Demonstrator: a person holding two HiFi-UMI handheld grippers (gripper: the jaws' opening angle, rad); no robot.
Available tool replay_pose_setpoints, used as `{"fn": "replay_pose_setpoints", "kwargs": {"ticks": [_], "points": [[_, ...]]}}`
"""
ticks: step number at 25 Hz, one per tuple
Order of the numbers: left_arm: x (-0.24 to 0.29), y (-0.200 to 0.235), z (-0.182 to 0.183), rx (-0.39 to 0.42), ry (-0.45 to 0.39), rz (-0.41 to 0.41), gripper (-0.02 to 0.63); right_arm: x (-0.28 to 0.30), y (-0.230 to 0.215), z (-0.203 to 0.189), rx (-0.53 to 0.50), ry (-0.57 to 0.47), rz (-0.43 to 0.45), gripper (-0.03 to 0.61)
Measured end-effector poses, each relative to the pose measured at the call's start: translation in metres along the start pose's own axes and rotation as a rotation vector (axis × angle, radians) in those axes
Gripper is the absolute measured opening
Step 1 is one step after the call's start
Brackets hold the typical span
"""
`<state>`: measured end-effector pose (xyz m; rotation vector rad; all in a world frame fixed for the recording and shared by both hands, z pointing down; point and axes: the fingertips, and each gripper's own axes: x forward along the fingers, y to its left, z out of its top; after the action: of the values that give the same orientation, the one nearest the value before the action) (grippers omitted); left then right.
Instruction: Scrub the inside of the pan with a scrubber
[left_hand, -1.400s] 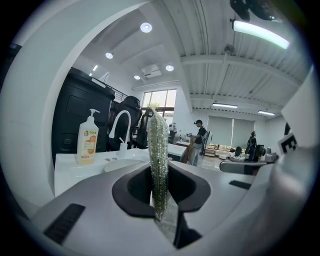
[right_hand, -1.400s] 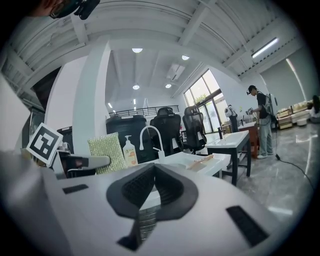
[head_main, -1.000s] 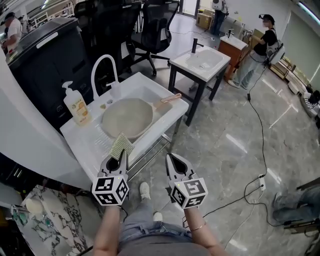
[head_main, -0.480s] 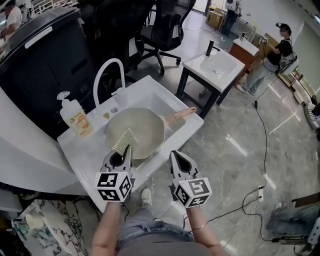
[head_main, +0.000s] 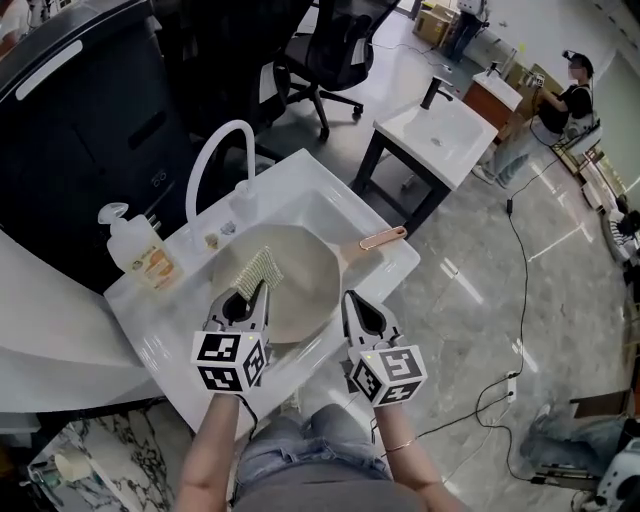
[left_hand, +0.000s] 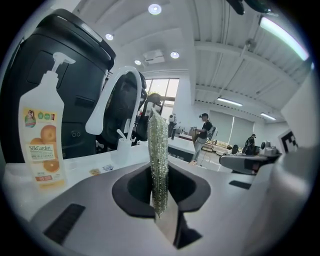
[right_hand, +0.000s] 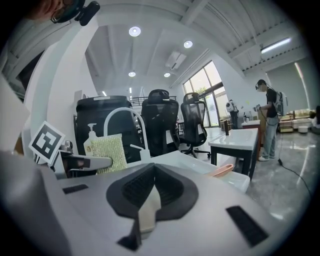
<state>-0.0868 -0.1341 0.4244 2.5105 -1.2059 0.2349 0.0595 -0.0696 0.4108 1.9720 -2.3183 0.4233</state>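
A beige pan (head_main: 300, 285) lies in the basin of a white sink (head_main: 330, 205), its copper handle (head_main: 383, 238) resting over the right rim. My left gripper (head_main: 252, 297) is shut on a green-gold scrubber (head_main: 256, 271), which hangs over the pan's near left part; I cannot tell whether it touches. The left gripper view shows the scrubber (left_hand: 158, 155) edge-on, upright between the jaws. My right gripper (head_main: 352, 298) is shut with nothing in it, at the sink's front rim right of the pan. From the right gripper view, the scrubber (right_hand: 110, 152) and pan handle (right_hand: 222, 170) both show.
A soap pump bottle (head_main: 135, 252) stands on the sink's left ledge, a white arched faucet (head_main: 218, 155) behind the basin. A second small sink stand (head_main: 432, 135) and an office chair (head_main: 335, 55) are beyond. A person (head_main: 560, 105) stands far right; a cable (head_main: 520, 270) crosses the floor.
Both grippers have come forward to the sink. The left one carried the scrubber from in front of the sink's front edge to over the pan.
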Motion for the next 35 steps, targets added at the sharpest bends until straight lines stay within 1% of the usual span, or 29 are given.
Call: {"fn": "replay_pose_setpoints", "kwargs": {"ticks": [4,8,11,15,19,21,26,28,32,35], "points": [[0.017,0.009,-0.004,-0.004,0.032,-0.013,0.064,0.012,-0.010,-0.001,0.004,0.021,-0.020,0.011],[0.037,0.006,-0.013,-0.012,0.089,-0.034,0.064,0.021,-0.020,0.000,0.002,0.036,-0.029,0.011],[0.054,0.002,-0.019,-0.012,0.139,-0.056,0.064,0.030,-0.027,0.004,-0.003,0.040,-0.023,0.011],[0.083,-0.005,-0.018,-0.025,0.190,-0.088,0.064,0.044,-0.040,0.009,-0.010,0.048,-0.003,0.011],[0.114,-0.008,-0.024,-0.002,0.258,-0.098,0.064,0.064,-0.055,0.011,-0.008,0.062,0.024,0.011],[0.128,-0.011,-0.037,0.006,0.312,-0.101,0.064,0.074,-0.061,0.009,-0.002,0.075,0.043,0.011],[0.153,-0.011,-0.090,-0.001,0.478,-0.115,0.064,0.095,-0.070,-0.002,0.003,0.110,0.096,0.011],[0.162,-0.013,-0.108,-0.001,0.530,-0.124,0.064,0.104,-0.075,-0.005,0.006,0.123,0.113,0.011],[0.176,-0.020,-0.132,0.018,0.607,-0.149,0.064,0.118,-0.084,-0.009,0.013,0.140,0.140,0.011],[0.185,-0.014,-0.138,0.026,0.629,-0.129,0.064,0.126,-0.089,-0.012,0.022,0.148,0.153,0.011]]}}
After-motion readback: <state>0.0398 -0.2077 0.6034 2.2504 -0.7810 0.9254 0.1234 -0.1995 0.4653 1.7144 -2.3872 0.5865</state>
